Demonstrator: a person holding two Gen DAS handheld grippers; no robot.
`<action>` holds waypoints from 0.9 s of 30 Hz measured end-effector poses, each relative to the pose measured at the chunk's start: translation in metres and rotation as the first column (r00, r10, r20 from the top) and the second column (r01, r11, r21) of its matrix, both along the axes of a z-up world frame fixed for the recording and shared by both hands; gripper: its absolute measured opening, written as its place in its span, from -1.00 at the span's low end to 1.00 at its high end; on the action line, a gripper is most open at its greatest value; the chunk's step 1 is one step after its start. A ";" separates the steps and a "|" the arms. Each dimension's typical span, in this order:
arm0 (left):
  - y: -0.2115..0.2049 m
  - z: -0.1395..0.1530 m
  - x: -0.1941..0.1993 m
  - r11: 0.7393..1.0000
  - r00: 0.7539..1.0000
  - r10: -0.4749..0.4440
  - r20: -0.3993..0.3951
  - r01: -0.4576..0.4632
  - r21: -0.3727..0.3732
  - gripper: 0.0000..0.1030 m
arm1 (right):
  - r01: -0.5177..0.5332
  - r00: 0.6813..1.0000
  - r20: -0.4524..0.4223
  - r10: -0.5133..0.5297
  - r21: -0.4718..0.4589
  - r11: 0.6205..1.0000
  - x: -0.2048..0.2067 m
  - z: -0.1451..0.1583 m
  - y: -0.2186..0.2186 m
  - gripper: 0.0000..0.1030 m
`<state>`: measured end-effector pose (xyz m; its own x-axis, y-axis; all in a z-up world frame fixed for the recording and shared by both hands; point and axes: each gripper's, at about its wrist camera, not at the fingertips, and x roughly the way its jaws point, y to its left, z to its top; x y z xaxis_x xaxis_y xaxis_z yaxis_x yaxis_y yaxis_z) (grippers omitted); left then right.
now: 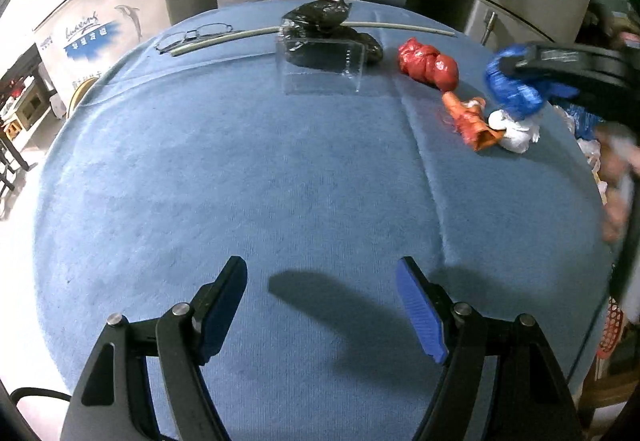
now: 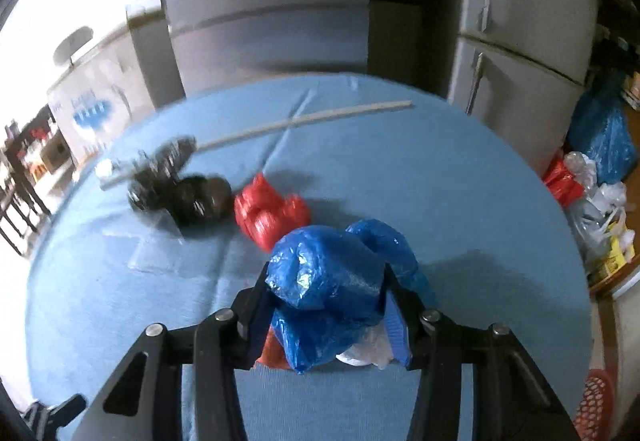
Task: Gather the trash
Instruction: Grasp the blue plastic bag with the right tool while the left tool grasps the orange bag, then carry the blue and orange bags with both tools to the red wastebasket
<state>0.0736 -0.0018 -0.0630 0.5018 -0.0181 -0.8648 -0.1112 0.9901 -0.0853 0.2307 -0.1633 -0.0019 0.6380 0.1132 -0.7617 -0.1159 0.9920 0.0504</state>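
My right gripper [image 2: 326,281] is shut on a crumpled blue plastic bag [image 2: 328,281] and holds it above the blue tablecloth; it also shows in the left wrist view [image 1: 512,85]. Under it lie an orange wrapper [image 1: 472,121] and a white bag [image 1: 514,129]. A red bag [image 1: 428,67] [image 2: 270,215] lies nearby, and a black bag [image 1: 320,25] [image 2: 180,185] sits behind a clear plastic box [image 1: 322,67]. My left gripper [image 1: 320,281] is open and empty over the near part of the cloth.
Glasses [image 1: 196,35] and a long pale stick [image 1: 304,30] lie at the table's far edge. Fridges [image 2: 524,21] stand behind. A heap of bags [image 2: 596,177] lies off the right side, with a red basket [image 2: 596,401] lower down.
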 end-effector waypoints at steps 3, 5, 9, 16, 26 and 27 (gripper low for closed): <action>-0.016 0.007 0.016 1.000 1.000 -0.028 0.010 0.028 -0.011 0.50 | 0.035 0.999 0.037 -0.037 0.066 0.997 -0.019 0.016 -0.026 0.00; -0.029 0.013 0.031 0.998 0.998 -0.054 0.025 0.055 -0.030 0.50 | 0.050 0.998 0.039 -0.054 0.090 0.995 -0.026 0.017 -0.039 0.00; -0.061 0.021 0.068 0.991 0.993 -0.109 0.032 0.111 -0.079 0.54 | 0.109 0.994 0.009 -0.111 0.139 0.984 -0.043 0.007 -0.068 0.00; -0.090 0.016 0.127 0.992 0.996 -0.082 0.029 0.085 -0.094 0.54 | 0.152 0.988 -0.032 -0.149 0.171 0.973 -0.067 -0.010 -0.101 0.00; -0.089 -0.001 0.140 0.986 0.991 -0.136 -0.011 0.134 -0.095 -0.47 | 0.142 0.990 -0.051 -0.134 0.221 0.965 -0.076 -0.018 -0.098 0.00; -0.084 0.000 0.136 0.988 0.992 -0.129 -0.009 0.128 -0.092 -0.47 | 0.137 0.990 -0.051 -0.129 0.225 0.965 -0.076 -0.018 -0.095 0.00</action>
